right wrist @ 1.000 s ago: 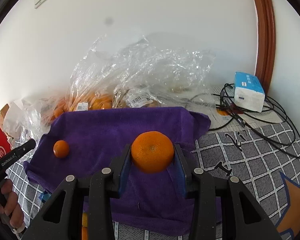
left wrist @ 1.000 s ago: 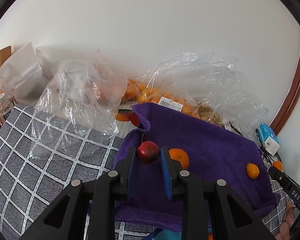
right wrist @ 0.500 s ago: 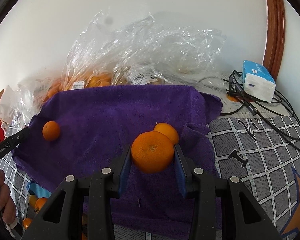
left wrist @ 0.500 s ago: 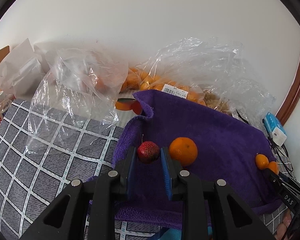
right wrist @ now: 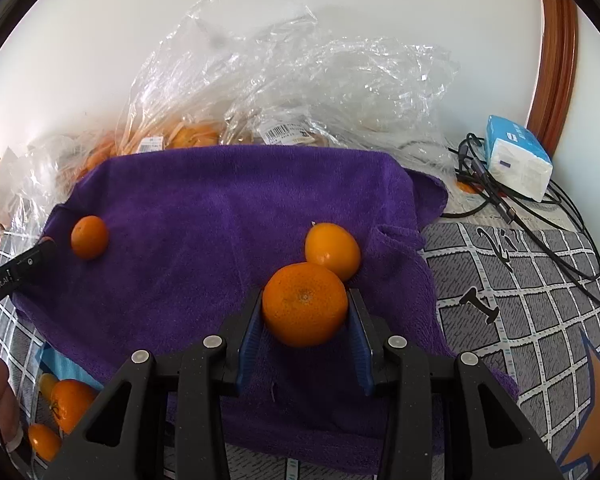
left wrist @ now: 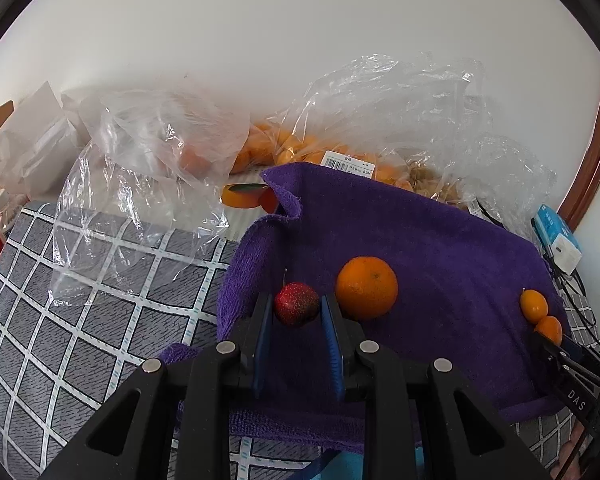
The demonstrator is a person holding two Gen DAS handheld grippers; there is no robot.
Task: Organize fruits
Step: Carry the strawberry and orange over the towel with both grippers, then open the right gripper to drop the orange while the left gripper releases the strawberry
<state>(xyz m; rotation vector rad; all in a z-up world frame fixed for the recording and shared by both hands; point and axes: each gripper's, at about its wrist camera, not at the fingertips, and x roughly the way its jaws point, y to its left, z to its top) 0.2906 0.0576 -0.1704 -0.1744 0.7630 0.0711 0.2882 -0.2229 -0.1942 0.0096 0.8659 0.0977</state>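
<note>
Left wrist view: left gripper (left wrist: 296, 312) clamped on small red fruit (left wrist: 296, 303), low over purple towel (left wrist: 440, 240). Right gripper (right wrist: 305, 312) pinching mandarin (right wrist: 305, 304) beside kumquat (right wrist: 332, 251), likely grouping. Bagged oranges (right wrist: 188, 138) blurred by plastic; fruit under towel's near edge cut off.

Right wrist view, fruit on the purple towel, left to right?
Small orange near the towel's left edge → big orange clamped in the right hand-held gripper → pale yellow-orange fruit just behind it, slightly further right.
</note>
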